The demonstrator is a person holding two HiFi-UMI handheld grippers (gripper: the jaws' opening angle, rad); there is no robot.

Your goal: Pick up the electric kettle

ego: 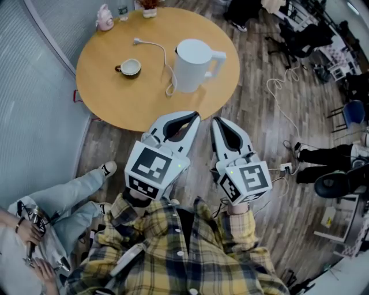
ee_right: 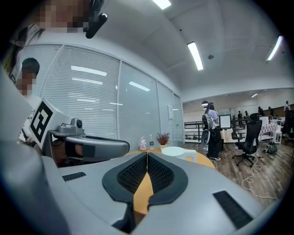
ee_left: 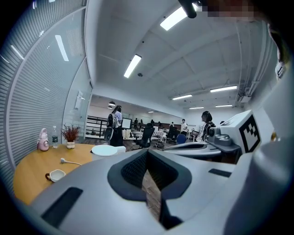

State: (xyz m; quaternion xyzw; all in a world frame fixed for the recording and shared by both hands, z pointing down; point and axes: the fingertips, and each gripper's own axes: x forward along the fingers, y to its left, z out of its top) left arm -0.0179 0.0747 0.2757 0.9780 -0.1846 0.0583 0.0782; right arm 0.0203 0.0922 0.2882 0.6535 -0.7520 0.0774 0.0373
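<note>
The white electric kettle (ego: pixel 195 64) stands upright on the round wooden table (ego: pixel 115 98), near its right edge, handle to the right. Its white cord (ego: pixel 163 55) trails left to a plug lying on the tabletop. Both grippers hover side by side over the floor just short of the table's near edge, pointing toward the kettle. My left gripper (ego: pixel 193 117) is shut with nothing between its jaws, and so is my right gripper (ego: pixel 217 121). The kettle's lid (ee_left: pixel 104 150) peeks over the left jaws, and the kettle (ee_right: pixel 178 152) shows above the right jaws.
A cup (ego: pixel 130 67) sits left of the kettle; a pink item (ego: pixel 104 17) and a small plant pot (ego: pixel 149 7) stand at the table's far edge. A seated person (ego: pixel 63 201) is at lower left. Office chairs (ego: pixel 300 34) and floor cables (ego: pixel 282 98) lie to the right.
</note>
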